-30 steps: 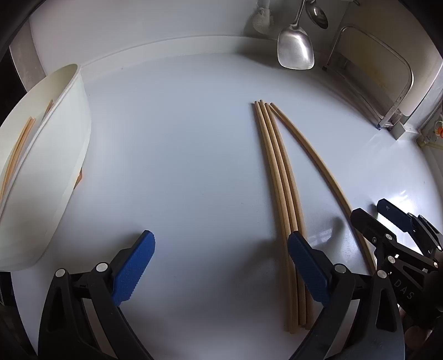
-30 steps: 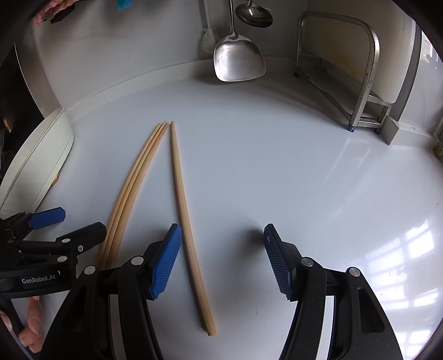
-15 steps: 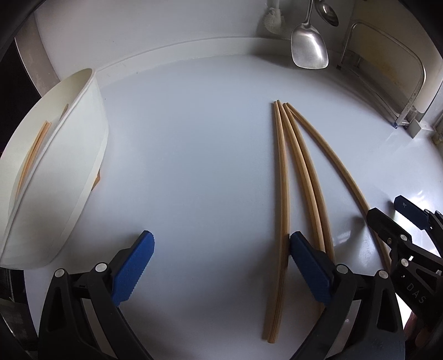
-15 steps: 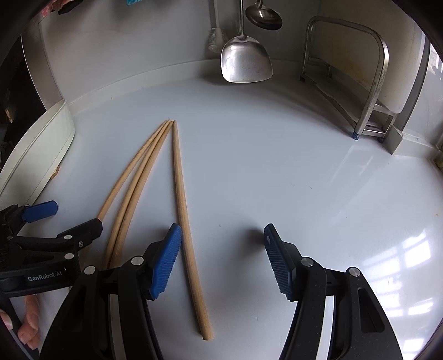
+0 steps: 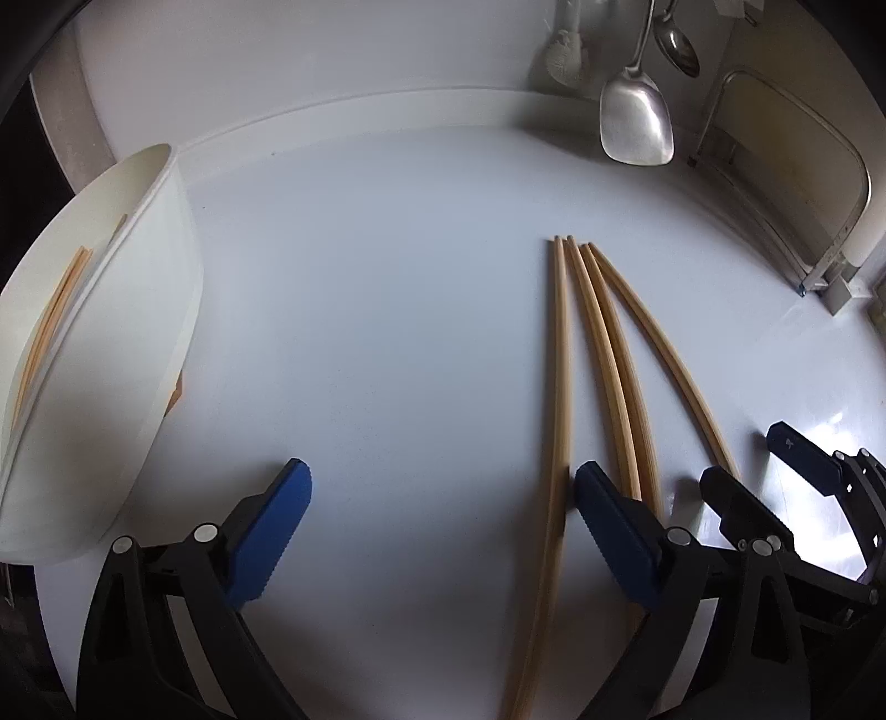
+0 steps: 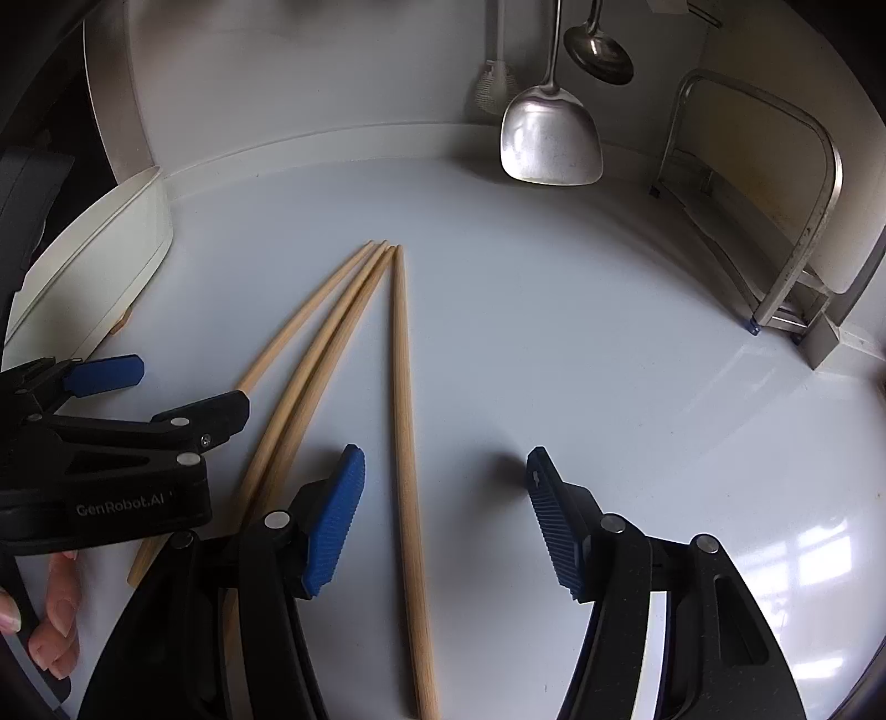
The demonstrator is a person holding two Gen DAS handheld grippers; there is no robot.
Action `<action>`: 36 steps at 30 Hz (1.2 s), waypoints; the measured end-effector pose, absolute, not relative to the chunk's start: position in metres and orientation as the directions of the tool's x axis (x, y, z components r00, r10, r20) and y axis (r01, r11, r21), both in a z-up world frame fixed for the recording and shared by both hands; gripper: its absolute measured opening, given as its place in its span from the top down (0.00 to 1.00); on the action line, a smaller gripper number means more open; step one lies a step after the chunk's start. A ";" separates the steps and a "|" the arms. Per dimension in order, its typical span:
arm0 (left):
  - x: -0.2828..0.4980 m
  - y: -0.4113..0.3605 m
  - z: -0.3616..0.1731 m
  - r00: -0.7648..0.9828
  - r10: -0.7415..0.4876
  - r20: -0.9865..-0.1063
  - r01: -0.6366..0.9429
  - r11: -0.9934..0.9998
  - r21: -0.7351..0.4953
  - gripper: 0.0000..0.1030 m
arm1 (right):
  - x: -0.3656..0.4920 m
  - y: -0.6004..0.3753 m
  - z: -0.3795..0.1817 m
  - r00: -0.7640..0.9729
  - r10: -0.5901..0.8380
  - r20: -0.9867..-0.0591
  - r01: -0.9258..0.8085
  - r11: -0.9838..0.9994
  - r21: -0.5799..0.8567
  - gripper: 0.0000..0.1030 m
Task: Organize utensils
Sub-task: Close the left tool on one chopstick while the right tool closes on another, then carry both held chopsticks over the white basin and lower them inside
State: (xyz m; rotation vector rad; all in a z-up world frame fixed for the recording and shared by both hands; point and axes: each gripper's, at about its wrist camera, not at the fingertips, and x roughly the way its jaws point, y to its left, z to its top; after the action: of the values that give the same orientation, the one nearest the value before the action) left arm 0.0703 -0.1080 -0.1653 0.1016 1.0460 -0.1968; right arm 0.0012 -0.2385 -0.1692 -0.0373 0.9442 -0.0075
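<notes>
Four long wooden chopsticks lie fanned out on the white counter. In the left wrist view my left gripper (image 5: 443, 526) has its jaws closing. The leftmost chopstick (image 5: 559, 399) lies between them, close against the right pad (image 5: 609, 526), and the left pad is far from it. The middle pair of chopsticks (image 5: 609, 360) passes under that right finger. In the right wrist view my right gripper (image 6: 446, 520) also has its jaws closing, with the rightmost chopstick (image 6: 404, 415) lying between the pads and touching neither. A white tub (image 5: 111, 332) at the left holds more chopsticks (image 5: 50, 321).
A steel spatula (image 6: 551, 138) and a ladle (image 6: 601, 52) hang on the back wall. A metal rack (image 6: 775, 221) stands at the right. The white tub (image 6: 99, 260) sits left of the chopsticks. A person's fingers (image 6: 55, 626) hold the left gripper (image 6: 166, 393).
The bundle of chopsticks has spread apart, with the leftmost one swung away from the others. The right gripper has shifted so the single chopstick now lies between its pads. Both jaws have narrowed slightly.
</notes>
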 end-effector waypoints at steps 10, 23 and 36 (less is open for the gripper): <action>0.051 -0.130 -0.158 0.501 -0.163 -0.850 0.304 0.953 -0.004 0.81 | -0.001 -0.228 -0.166 0.595 -0.008 -0.804 -0.048 0.998 -0.045 0.93; 0.034 -0.111 -0.136 0.449 -0.176 -0.876 0.264 0.963 -0.059 0.93 | -0.016 -0.248 -0.152 0.568 0.122 -0.814 -0.017 0.991 0.136 0.94; 0.006 -0.015 -0.034 0.543 -0.133 -0.829 0.044 0.990 -0.130 0.93 | -0.016 -0.202 -0.061 0.590 0.283 -0.756 -0.178 0.959 0.220 0.94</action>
State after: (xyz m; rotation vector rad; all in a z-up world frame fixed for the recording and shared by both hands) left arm 0.0056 -0.0150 -0.0343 -0.0976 0.9918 -0.1058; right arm -0.0158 -0.2024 -0.0608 0.1254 0.9011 0.2691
